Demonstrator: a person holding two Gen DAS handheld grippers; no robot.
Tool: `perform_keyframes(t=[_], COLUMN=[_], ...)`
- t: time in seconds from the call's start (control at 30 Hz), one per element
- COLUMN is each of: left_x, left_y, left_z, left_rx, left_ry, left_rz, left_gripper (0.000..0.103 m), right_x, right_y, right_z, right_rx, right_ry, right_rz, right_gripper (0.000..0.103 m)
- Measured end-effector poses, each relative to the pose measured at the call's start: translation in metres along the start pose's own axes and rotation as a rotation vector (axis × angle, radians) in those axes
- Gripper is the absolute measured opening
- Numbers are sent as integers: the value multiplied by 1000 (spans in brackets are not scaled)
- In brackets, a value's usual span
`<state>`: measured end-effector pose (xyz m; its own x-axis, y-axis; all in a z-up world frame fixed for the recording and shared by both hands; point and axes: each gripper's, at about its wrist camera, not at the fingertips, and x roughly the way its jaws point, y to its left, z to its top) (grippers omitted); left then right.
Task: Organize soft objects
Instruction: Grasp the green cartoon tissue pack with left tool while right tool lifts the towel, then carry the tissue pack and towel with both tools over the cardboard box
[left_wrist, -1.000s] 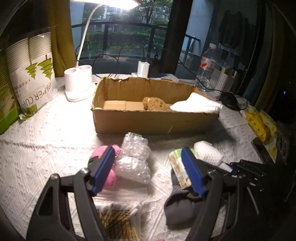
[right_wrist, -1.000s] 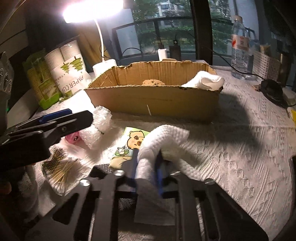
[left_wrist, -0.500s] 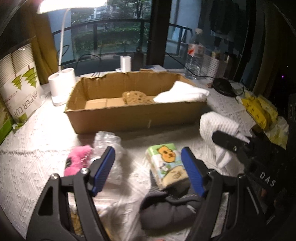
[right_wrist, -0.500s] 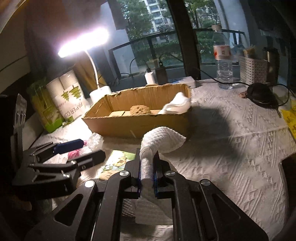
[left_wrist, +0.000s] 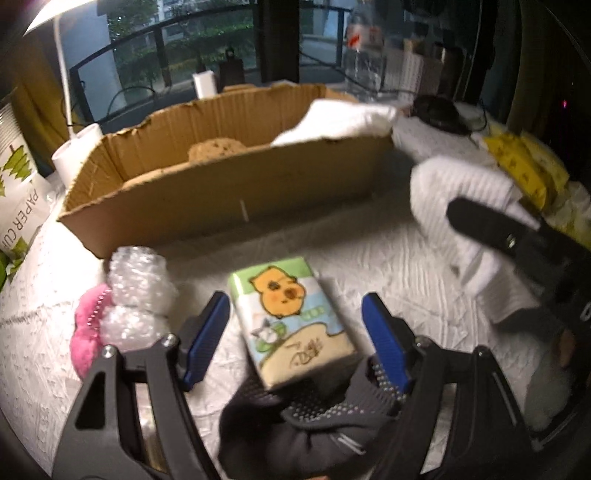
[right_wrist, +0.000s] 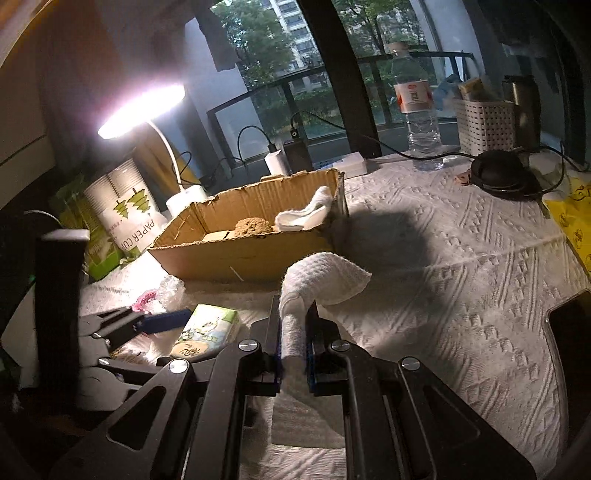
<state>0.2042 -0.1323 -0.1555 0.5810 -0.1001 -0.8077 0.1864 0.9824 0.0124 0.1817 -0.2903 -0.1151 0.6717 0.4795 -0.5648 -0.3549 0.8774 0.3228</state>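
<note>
My right gripper (right_wrist: 293, 328) is shut on a white towel (right_wrist: 325, 275) and holds it above the table, right of the cardboard box (right_wrist: 251, 251); the towel also shows in the left wrist view (left_wrist: 461, 192). My left gripper (left_wrist: 295, 332) is open around a tissue pack with a cartoon animal (left_wrist: 291, 317), which lies partly on a dark dotted glove (left_wrist: 306, 417). The box (left_wrist: 229, 199) holds a brown sponge (left_wrist: 216, 147) and a white cloth (left_wrist: 340, 122). Bubble wrap (left_wrist: 136, 291) and a pink plush (left_wrist: 86, 332) lie at the left.
A desk lamp (right_wrist: 144, 103), a paper-cup pack (right_wrist: 125, 210), a water bottle (right_wrist: 417, 107), a white basket (right_wrist: 484, 125) and a black cabled device (right_wrist: 502, 173) stand behind and right. Yellow packets (left_wrist: 524, 170) lie at the right edge.
My right gripper has lifted the towel higher and drawn back from the box. My left gripper has moved forward and right, so the tissue pack now sits between its open fingers.
</note>
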Motion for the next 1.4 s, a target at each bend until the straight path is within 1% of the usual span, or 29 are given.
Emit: perform_keyframes(t=[0.2,0.23,0.27,0.3,0.37,0.57,0.73,0.87,1.17,1.4], left_x=[4,4,5,6,6,-7,-25,-34,-58,-74], left_y=[-7,-8,-8,-7,-6,-2,8,14,45,65], left_z=[0,-1,-1,-1,-1,-2,-3,-2,2,9], left_rx=[30,30,32,31,26,28,7,3,-53,-51], left_ry=[0,-3,-2,3,3,-30,-80,-104,-176,-243], left_rz=[12,7,5,-1,-12,-39,-66,-75,-99,-75], left_gripper=[74,68,54,50,48,47,48,48,48,48], right_x=[-1,-2,-2,-3,-4,-6,-8,-7,-2,1], right_y=[-5,-4,-4,-2,-1,9,21,30,53,67], right_z=[-1,-1,0,0,1,5,9,13,21,34], right_rx=[10,8,6,4,0,-21,-47,-66,-111,-118], right_ry=[-5,-6,-8,-10,-14,-20,-26,-25,-21,-35], right_rz=[2,2,4,4,5,6,8,8,7,28], right_gripper=[10,10,10,10,10,10,10,10,10,10])
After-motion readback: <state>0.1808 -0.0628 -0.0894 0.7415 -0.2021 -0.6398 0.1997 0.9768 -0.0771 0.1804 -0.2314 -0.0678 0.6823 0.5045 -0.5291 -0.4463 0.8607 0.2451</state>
